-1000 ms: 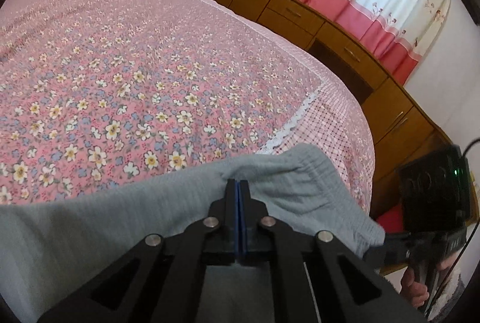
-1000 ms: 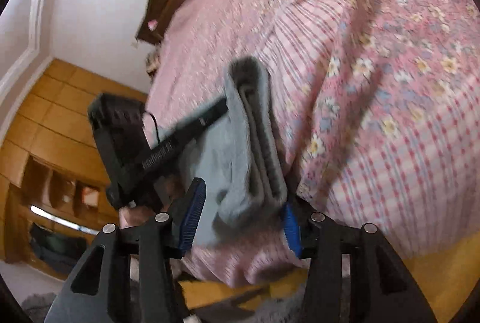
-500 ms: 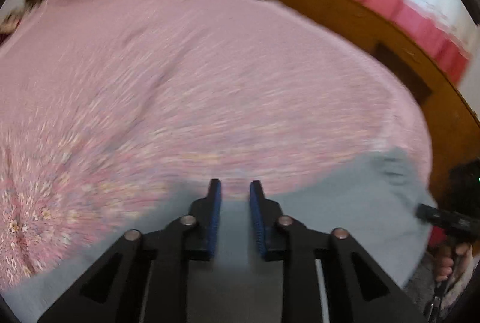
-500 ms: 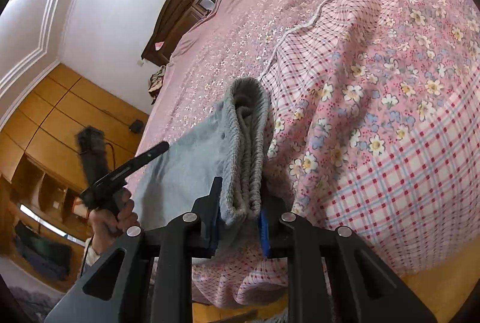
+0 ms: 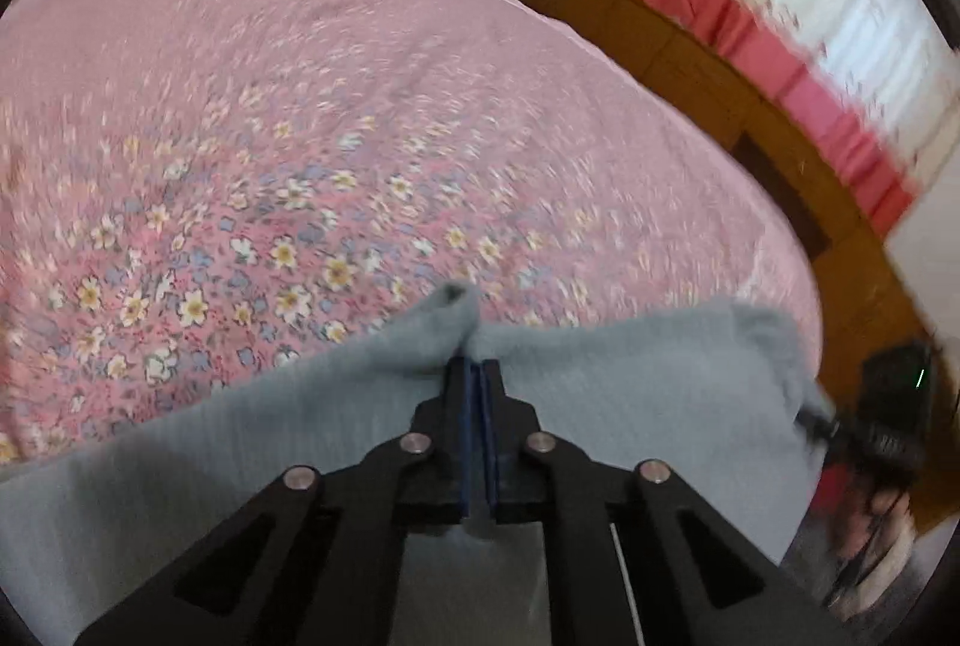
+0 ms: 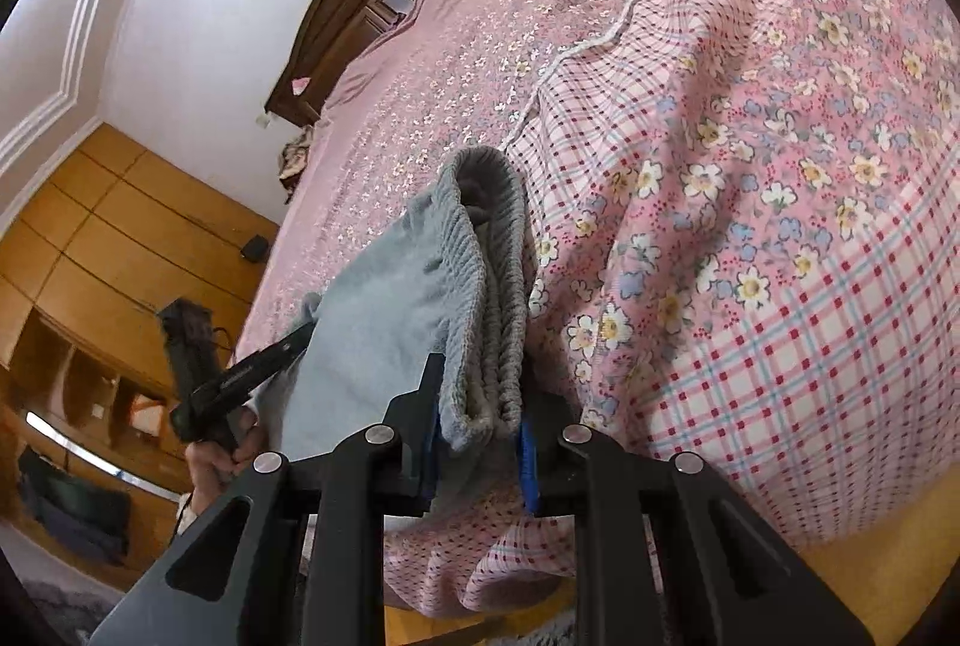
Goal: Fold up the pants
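We pinch the grey pants (image 5: 630, 376) in both the left gripper (image 5: 478, 376) and right gripper (image 6: 480, 406), clamped tight; a thin bite on the near edge may slip under tension.

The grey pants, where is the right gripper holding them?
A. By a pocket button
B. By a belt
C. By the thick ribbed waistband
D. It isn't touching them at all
C: in the right wrist view, the right gripper has its blue pads pressed on either side of the bunched, ribbed waistband of the grey pants, which hang over the edge of the flowered bedspread.
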`<state>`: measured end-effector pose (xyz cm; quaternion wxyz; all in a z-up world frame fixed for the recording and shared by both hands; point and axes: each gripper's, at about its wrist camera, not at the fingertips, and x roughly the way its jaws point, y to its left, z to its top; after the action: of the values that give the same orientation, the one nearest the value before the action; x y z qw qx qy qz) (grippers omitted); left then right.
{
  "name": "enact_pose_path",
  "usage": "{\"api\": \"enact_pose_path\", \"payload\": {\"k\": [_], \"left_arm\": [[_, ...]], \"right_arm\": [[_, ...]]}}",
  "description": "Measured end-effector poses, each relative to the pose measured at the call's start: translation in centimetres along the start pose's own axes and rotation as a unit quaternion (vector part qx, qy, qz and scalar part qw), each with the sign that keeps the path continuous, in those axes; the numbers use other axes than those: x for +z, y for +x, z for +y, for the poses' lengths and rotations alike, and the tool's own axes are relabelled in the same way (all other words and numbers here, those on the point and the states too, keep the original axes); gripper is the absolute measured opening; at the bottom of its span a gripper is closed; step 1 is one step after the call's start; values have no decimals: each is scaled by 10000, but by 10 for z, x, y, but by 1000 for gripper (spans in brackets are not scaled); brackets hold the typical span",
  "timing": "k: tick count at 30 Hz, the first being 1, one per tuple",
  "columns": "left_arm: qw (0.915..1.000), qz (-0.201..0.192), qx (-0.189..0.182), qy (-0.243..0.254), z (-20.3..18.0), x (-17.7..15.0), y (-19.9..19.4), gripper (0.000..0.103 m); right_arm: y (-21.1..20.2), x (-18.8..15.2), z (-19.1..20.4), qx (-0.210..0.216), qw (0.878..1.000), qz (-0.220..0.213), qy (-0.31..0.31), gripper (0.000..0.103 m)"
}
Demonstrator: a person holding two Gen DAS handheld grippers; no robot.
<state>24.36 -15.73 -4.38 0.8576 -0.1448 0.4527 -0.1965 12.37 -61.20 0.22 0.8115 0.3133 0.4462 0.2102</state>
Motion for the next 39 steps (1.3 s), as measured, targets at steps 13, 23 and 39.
{"api": "enact_pose_path", "payload": {"k": [13, 23, 39], "left_arm": [[9955, -613, 718, 66, 4, 6, -44, 31], [9926, -591, 998, 364, 17, -15, -113, 48], [9821, -1031, 1579, -14, 99, -96, -231, 60]], "right_arm": [[-15, 8, 83, -947, 9895, -210, -1070, 21], [-13, 4, 103, -1199, 9788, -445, -1600, 21], [5, 1, 148, -2175, 9534, -522, -2025, 20]]}}
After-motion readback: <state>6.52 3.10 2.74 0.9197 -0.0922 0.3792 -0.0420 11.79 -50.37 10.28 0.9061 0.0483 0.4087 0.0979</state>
